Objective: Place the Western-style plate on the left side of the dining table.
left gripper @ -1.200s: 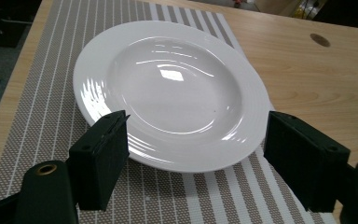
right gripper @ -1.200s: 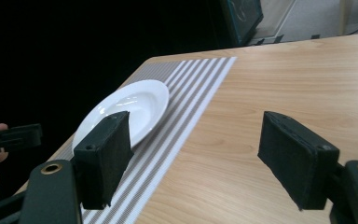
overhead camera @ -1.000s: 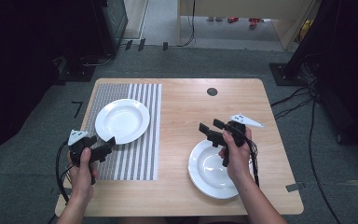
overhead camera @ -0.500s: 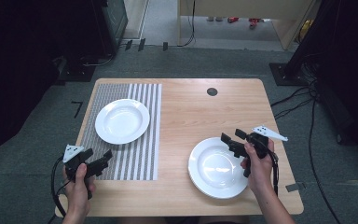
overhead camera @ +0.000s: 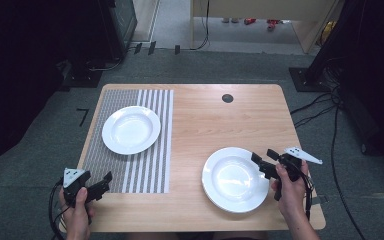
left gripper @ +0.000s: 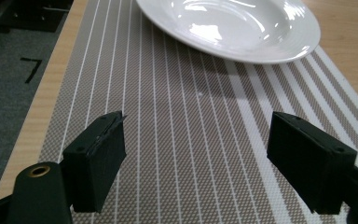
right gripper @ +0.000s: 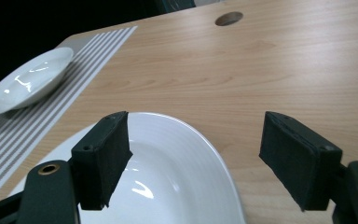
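A white plate (overhead camera: 131, 129) lies on the striped placemat (overhead camera: 145, 170) at the left of the table. A second white plate (overhead camera: 235, 179) lies on bare wood at the near right. My left gripper (overhead camera: 105, 182) hovers open over the near end of the placemat, close to the table's front left corner. In the left gripper view its jaws (left gripper: 196, 140) stand wide apart above the placemat (left gripper: 177, 116), with the plate (left gripper: 233, 23) farther ahead. My right gripper (overhead camera: 263, 156) is open at the right rim of the second plate; in the right gripper view (right gripper: 196, 140) that plate (right gripper: 168, 177) lies under the left jaw, nothing held.
A dark round hole (overhead camera: 227, 98) sits in the wooden tabletop (overhead camera: 220, 120) near the far edge. Cables (overhead camera: 320, 107) run over the floor to the right of the table. Dark equipment stands on the floor beyond the table's far left.
Both hands have drawn back toward the near edge. The right gripper slid right from over its plate to the rim. The left gripper moved nearer the front left corner.
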A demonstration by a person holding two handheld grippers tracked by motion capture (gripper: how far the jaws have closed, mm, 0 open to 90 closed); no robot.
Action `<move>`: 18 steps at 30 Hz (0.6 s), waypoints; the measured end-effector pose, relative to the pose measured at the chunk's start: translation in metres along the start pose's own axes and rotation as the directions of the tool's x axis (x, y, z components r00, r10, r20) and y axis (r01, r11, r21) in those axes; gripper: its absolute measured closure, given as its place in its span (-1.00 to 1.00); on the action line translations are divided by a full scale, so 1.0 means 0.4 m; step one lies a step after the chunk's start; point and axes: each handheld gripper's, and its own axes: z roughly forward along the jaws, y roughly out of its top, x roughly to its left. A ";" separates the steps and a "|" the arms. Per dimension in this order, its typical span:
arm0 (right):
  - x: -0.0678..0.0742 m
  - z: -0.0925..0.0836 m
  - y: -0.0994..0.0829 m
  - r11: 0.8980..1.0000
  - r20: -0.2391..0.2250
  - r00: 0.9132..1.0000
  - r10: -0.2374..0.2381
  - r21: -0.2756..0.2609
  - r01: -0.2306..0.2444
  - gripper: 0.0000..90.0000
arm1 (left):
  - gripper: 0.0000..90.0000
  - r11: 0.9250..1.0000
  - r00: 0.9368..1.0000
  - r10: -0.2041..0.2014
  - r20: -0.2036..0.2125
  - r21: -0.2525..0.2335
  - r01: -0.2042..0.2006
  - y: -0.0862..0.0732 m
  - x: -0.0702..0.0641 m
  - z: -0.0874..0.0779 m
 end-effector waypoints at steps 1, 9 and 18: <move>-0.009 -0.006 -0.005 1.000 0.008 1.000 0.005 0.002 -0.005 -0.45 | -0.56 1.000 1.000 0.001 -0.004 0.003 -0.001 -0.005 0.004 -0.002; -0.066 -0.045 -0.030 1.000 0.075 0.997 0.010 0.004 -0.011 -0.45 | -0.58 1.000 0.999 0.011 -0.044 0.011 -0.011 -0.043 0.029 -0.010; -0.138 -0.087 -0.068 1.000 0.142 0.989 0.030 0.003 -0.031 -0.45 | -0.59 0.999 0.995 0.038 -0.089 0.020 -0.036 -0.070 0.050 -0.017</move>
